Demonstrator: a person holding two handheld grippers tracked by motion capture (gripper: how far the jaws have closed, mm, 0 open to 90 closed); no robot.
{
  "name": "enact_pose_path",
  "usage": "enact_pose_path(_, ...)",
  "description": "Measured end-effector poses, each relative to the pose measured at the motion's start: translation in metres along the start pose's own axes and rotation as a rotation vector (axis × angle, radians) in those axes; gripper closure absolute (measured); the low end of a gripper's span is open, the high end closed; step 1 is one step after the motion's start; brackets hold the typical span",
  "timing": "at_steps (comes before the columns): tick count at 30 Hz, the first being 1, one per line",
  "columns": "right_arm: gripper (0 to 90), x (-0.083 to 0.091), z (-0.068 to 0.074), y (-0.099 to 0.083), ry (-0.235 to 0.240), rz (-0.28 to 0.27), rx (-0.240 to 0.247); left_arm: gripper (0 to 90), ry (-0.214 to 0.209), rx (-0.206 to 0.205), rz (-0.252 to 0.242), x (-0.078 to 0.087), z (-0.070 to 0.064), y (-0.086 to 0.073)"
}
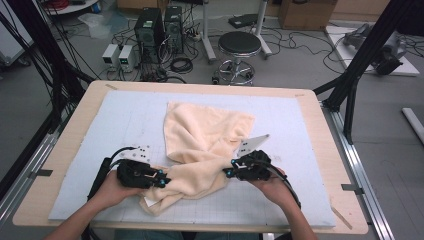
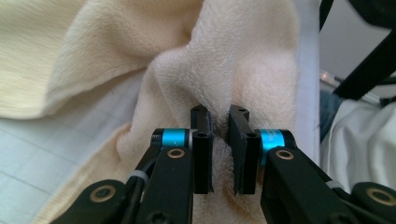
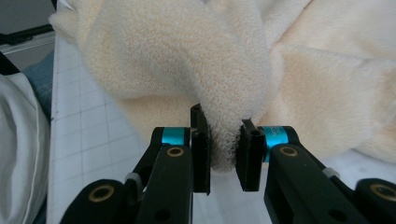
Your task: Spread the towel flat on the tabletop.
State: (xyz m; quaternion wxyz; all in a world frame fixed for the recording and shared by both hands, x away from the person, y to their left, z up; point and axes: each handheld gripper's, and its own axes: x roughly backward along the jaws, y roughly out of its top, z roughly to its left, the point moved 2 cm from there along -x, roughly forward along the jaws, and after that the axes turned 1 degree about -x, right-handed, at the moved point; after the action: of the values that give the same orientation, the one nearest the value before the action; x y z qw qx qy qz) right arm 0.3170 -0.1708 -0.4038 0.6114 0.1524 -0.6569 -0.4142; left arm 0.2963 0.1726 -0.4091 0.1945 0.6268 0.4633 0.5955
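Note:
A cream towel (image 1: 205,130) lies crumpled on the grey gridded mat (image 1: 125,120), its far part spread flat and its near part bunched into a roll between my two grippers. At the roll's left end my left gripper (image 1: 163,181) is shut on a fold of the towel (image 2: 243,60), which is pinched between the jaws of the left gripper (image 2: 219,116). My right gripper (image 1: 227,173) holds the roll's right end. There a thick fold of towel (image 3: 177,56) is squeezed between the jaws of the right gripper (image 3: 224,123). A hand holds each gripper.
The mat covers most of a wooden table (image 1: 75,125). Beyond the far edge stand a round stool (image 1: 239,45) and computer towers (image 1: 150,27) among floor cables. Black frame posts (image 1: 360,60) rise at both sides.

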Motion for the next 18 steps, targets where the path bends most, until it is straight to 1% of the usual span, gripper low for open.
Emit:
enact_pose_path(1, 79.5, 0.007, 0.0, 0.0, -0.014, -0.004, 0.009, 80.9, 0.001, 0.007, -0.037, 0.005, -0.002, 0.004)
enact_pose_path(2, 79.6, 0.014, 0.001, 0.0, -0.029, -0.005, 0.015, 81.0, 0.002, 0.008, -0.063, 0.009, -0.004, 0.009)
enact_pose_path(4, 79.7, 0.03, 0.002, 0.002, -0.052, -0.012, 0.03, 81.2, 0.018, -0.013, -0.084, 0.018, -0.006, 0.019)
enact_pose_path(5, 79.7, 0.038, 0.002, 0.003, -0.066, -0.013, 0.038, 81.2, 0.013, -0.002, -0.114, 0.022, -0.008, 0.024)
enact_pose_path(7, 79.7, 0.052, 0.003, 0.007, -0.087, -0.013, 0.053, 81.1, 0.008, 0.005, -0.165, 0.029, -0.011, 0.034)
enact_pose_path(8, 79.7, 0.059, 0.003, 0.008, -0.096, -0.015, 0.06, 81.1, -0.001, 0.004, -0.181, 0.031, -0.012, 0.037)
enact_pose_path(9, 79.5, 0.064, 0.002, 0.01, -0.098, -0.019, 0.065, 81.0, -0.013, 0.012, -0.202, 0.033, -0.012, 0.04)
enact_pose_path(10, 79.4, 0.069, 0.002, 0.011, -0.1, -0.02, 0.06, 80.9, -0.012, 0.011, -0.21, 0.033, -0.013, 0.042)
enact_pose_path(11, 79.1, 0.071, 0.0, 0.011, -0.085, -0.015, 0.062, 80.9, 0.0, 0.005, -0.197, 0.031, -0.012, 0.042)
enact_pose_path(13, 78.9, 0.069, -0.005, 0.01, -0.083, 0.01, 0.06, 80.8, 0.032, 0.014, -0.154, 0.023, -0.007, 0.037)
enact_pose_path(15, 78.9, 0.059, -0.011, 0.008, -0.082, 0.038, 0.051, 80.9, 0.056, 0.031, -0.112, 0.013, 0.0, 0.029)
enact_pose_path(16, 79.0, 0.053, -0.015, 0.006, -0.083, 0.051, 0.043, 80.9, 0.076, 0.037, -0.098, 0.008, 0.004, 0.026)
enact_pose_path(18, 78.9, 0.04, -0.023, 0.001, -0.078, 0.061, 0.01, 80.9, 0.12, 0.05, -0.072, 0.002, 0.014, 0.021)
